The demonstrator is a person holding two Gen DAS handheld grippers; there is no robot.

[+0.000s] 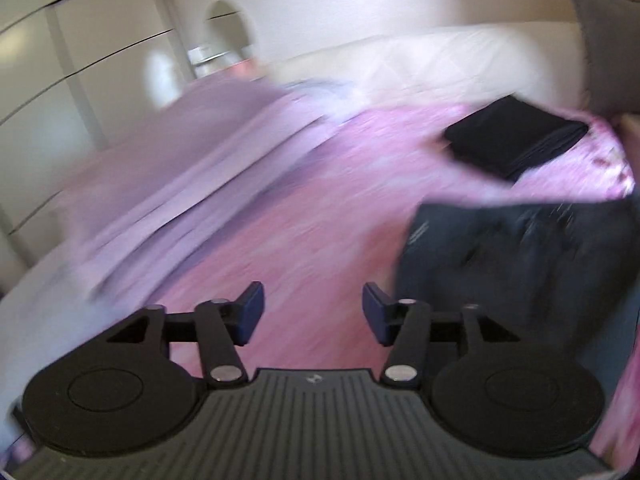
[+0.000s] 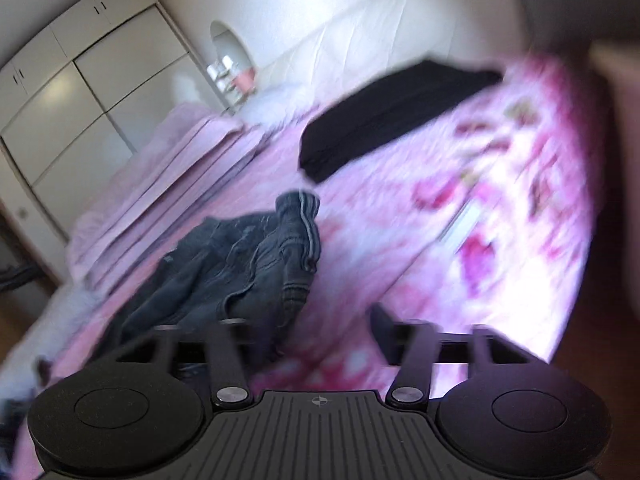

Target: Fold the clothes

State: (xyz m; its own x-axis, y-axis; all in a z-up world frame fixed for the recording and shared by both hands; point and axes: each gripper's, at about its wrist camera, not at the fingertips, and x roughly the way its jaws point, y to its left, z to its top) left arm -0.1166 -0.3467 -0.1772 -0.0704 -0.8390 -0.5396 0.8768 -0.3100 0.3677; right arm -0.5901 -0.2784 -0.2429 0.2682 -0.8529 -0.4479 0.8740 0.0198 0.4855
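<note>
Grasp pending: both hand-held grippers, left [image 1: 312, 312] and right [image 2: 320, 332], gape empty; seize the crumpled dark grey striped-cuff garment [image 2: 248, 256] at 10 o'clock by its corners.

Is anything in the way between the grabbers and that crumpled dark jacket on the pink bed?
Nothing visible blocks it. The dark jacket lies crumpled just ahead of the open right gripper, with only pink bedspread between. The open left gripper also has bare bedspread beside the jacket.
</note>
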